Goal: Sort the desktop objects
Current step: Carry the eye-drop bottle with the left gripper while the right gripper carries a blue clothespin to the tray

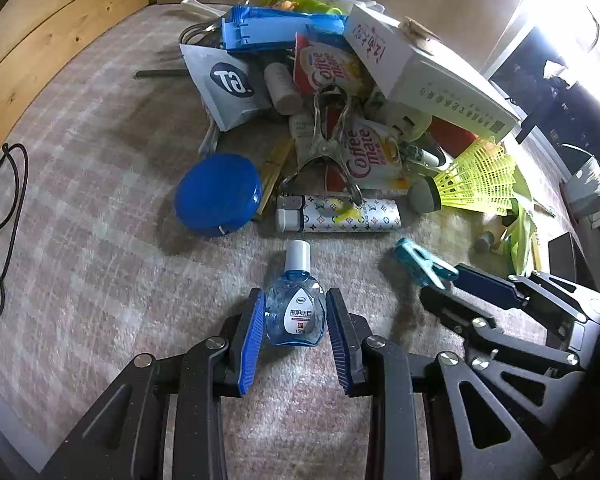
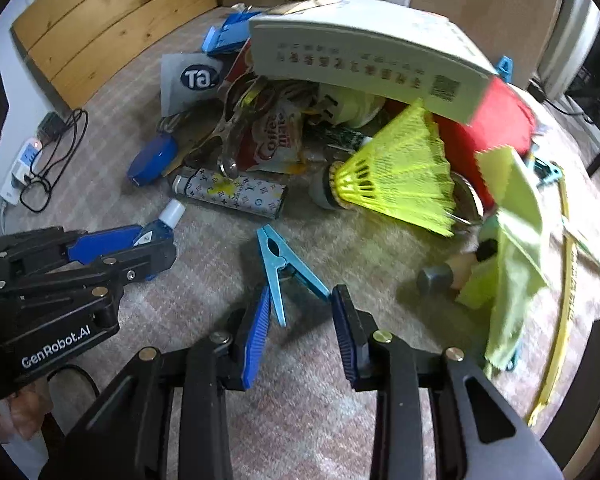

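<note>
A small blue eye-drop bottle (image 1: pixel 296 312) with a white cap lies on the pink checked cloth between my left gripper's (image 1: pixel 296 300) blue pads; the jaws are open, close on either side of it. It also shows in the right wrist view (image 2: pixel 160 230). A teal clothespin (image 2: pixel 278 268) lies flat, its handle ends between my right gripper's (image 2: pixel 302 300) open jaws; it also shows in the left wrist view (image 1: pixel 422 266). The pile behind holds a patterned lighter (image 1: pixel 340 216), a blue round box (image 1: pixel 218 194), a yellow shuttlecock (image 2: pixel 400 176) and Coffee-mate sachets (image 1: pixel 364 156).
A white book (image 1: pixel 424 76) leans on top of the pile, over a red object (image 2: pixel 500 120). A green cloth (image 2: pixel 512 248) and yellow strap (image 2: pixel 564 304) lie at right. A wooden board (image 1: pixel 52 32) stands at left, with black cables (image 1: pixel 0 224) near it.
</note>
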{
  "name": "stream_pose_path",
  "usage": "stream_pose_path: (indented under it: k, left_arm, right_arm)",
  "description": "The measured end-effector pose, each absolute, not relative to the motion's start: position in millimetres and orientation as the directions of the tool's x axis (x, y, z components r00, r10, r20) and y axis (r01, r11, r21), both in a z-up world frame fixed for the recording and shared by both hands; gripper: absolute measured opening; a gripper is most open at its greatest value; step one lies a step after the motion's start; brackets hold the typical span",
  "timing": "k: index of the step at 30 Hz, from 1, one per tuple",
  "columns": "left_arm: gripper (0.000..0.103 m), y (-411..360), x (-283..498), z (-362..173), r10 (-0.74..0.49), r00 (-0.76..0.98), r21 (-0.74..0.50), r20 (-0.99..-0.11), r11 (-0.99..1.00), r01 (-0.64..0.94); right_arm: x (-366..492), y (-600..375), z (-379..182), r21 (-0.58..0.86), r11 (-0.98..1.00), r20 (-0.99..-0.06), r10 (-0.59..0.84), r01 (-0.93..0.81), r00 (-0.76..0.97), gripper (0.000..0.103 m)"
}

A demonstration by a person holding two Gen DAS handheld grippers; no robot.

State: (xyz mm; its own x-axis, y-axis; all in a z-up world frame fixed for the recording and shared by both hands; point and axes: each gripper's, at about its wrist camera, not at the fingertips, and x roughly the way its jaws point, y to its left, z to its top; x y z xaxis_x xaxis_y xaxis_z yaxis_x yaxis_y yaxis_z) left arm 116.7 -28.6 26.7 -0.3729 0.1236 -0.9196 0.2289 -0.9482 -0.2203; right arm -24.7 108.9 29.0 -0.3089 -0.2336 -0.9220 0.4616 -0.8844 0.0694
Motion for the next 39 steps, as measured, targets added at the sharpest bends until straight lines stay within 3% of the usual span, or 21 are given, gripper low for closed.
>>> stream_pose_path:
  k: [14,16,26,39]
  left_arm:
    - [0.029,-8,194,63,0.201,-0.408,-0.274,-0.890,-0.953,0.129]
    - [0.029,-26,154,60,0.224,-0.411,-0.286,-0.884,-0.954,0.094]
    - [0.029,181,52,93,0.364,-0.387,-0.319,-0.847,-0.931,-0.176]
    - [0.029,329,90,96,0.443,-0.264,-0.300,-0.857,-0.845,-0.443]
  right_arm:
    - [10,209,72,0.118,-0.947,-0.881,-0.239,0.300,-0.408,0.031]
    - [19,234,83,0.123,-0.961,-0.874,-0.223,0.249,-0.432,0.031]
    - [77,370,103,0.102,-0.993,-0.864,-0.063,-0.051,-0.500,0.031]
    - [154,495,93,0.075,-0.947,-0.877,0.086,-0.312,-0.473,0.031]
